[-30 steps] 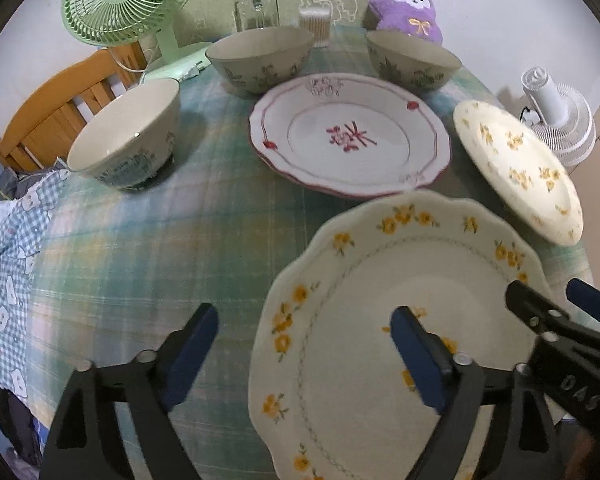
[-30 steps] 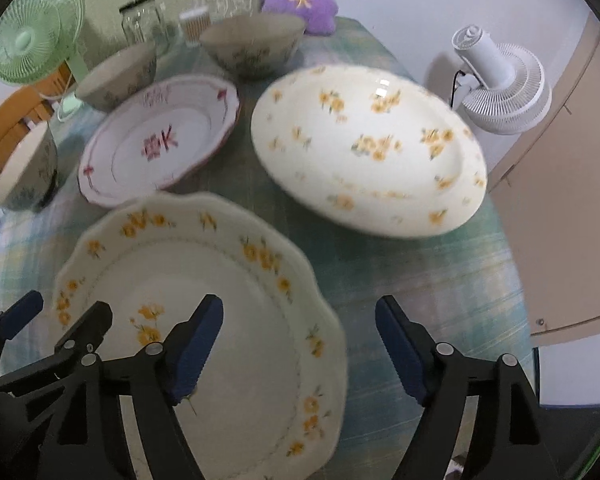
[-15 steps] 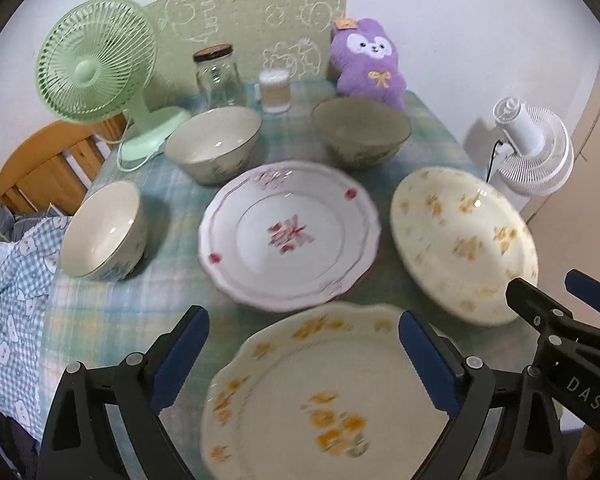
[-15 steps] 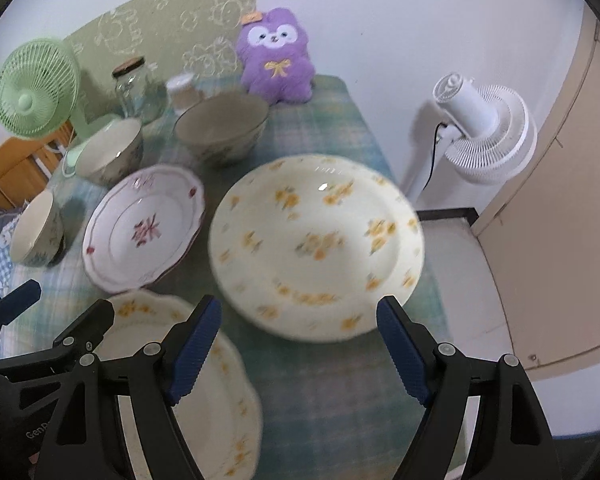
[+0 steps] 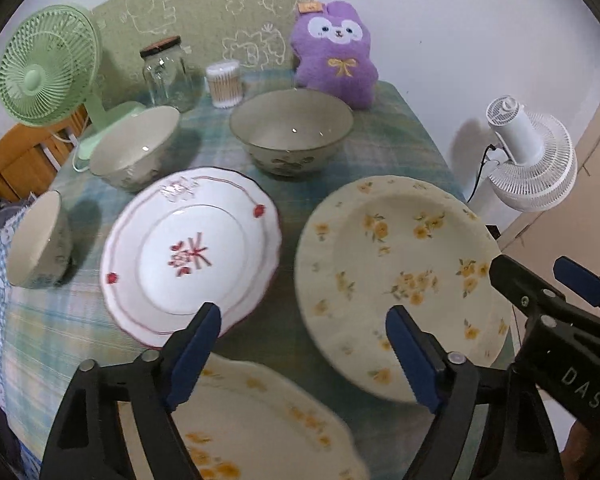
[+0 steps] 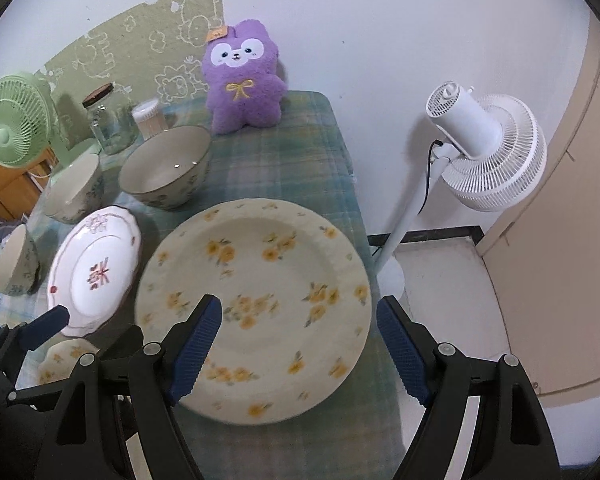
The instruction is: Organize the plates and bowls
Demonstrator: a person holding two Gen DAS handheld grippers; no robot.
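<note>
On the plaid worktop (image 6: 300, 168), three plates (image 6: 256, 300) and three bowls (image 6: 166, 168) lie apart and unstacked, so sorting appears not yet begun, while the left tool (image 5: 300, 354) and right tool (image 6: 300, 346) hover above, both spread and empty.

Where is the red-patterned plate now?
Left-centre in the left wrist view, the red-patterned plate lies between the small bowl and the round yellow-flowered plate.
</note>
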